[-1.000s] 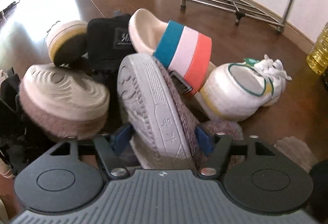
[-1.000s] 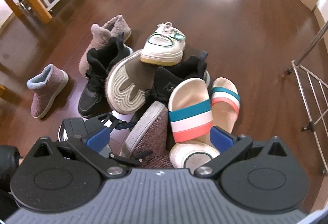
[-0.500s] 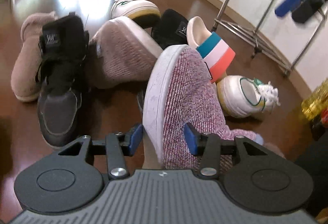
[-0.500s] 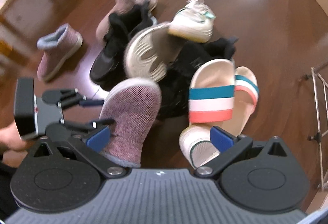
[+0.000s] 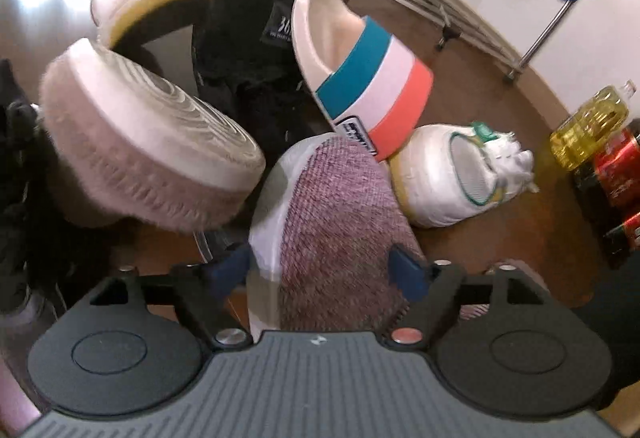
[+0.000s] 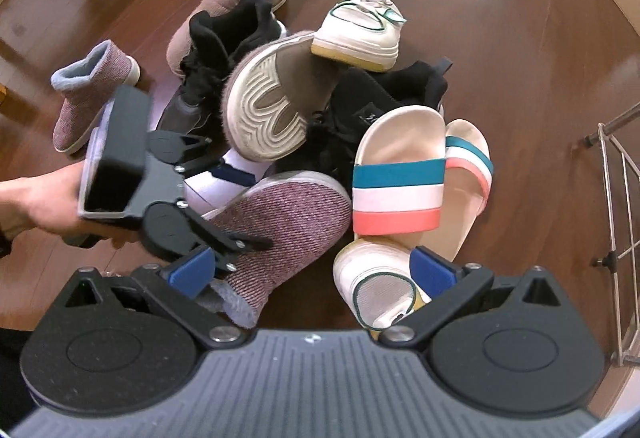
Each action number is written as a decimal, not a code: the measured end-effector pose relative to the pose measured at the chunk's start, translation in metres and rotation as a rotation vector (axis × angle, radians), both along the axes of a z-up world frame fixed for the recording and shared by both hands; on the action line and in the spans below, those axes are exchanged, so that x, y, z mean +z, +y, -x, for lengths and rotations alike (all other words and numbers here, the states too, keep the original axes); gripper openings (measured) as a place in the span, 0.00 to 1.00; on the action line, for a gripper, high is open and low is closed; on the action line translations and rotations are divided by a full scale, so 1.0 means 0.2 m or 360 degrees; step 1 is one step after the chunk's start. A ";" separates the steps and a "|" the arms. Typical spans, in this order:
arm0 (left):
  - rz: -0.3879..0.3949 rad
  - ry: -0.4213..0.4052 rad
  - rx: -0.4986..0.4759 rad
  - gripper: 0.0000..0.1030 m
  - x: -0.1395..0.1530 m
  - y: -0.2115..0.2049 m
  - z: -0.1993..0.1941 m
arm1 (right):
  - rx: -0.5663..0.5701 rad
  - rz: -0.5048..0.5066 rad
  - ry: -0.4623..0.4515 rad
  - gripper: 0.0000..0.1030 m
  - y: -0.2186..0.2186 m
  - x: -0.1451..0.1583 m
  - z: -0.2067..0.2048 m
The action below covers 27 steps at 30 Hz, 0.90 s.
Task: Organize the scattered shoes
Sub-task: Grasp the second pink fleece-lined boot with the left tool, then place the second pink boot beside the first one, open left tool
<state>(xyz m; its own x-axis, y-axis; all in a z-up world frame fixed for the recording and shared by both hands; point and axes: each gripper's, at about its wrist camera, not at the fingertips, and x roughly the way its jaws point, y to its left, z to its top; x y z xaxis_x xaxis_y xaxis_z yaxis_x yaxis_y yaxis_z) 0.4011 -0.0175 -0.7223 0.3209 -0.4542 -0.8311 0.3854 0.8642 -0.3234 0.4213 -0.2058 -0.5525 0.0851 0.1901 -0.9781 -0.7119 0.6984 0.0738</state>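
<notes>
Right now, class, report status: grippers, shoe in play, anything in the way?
Left gripper jaws just been opening, purple boot between them. Right gripper open, empty. Striped slide crowds boot's toe.

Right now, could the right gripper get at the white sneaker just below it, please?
Probably yes. The right gripper hangs over the sneaker with jaws open and nothing between them and its heel. The striped slide leans on its toe, so it may shift when lifted.
</notes>
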 end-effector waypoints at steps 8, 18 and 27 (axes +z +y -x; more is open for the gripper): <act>-0.0025 0.0086 -0.0259 0.42 -0.03 -0.10 0.16 | 0.0033 -0.0026 0.0006 1.00 0.02 0.01 0.01; -0.0173 0.0264 -0.0383 0.43 0.09 0.29 0.48 | 0.0046 -0.0047 0.0000 1.00 0.03 0.03 0.02; -0.0227 0.0071 0.0330 0.64 0.18 0.52 0.65 | 0.0088 -0.0072 -0.0013 1.00 0.09 0.06 0.04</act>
<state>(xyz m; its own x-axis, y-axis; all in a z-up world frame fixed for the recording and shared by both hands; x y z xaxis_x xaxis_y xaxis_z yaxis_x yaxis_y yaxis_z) 0.2707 0.0867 -0.6868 0.3569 -0.2593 -0.8974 0.1830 0.9615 -0.2050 0.4135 -0.1882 -0.5414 0.0812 0.2385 -0.9677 -0.7498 0.6543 0.0983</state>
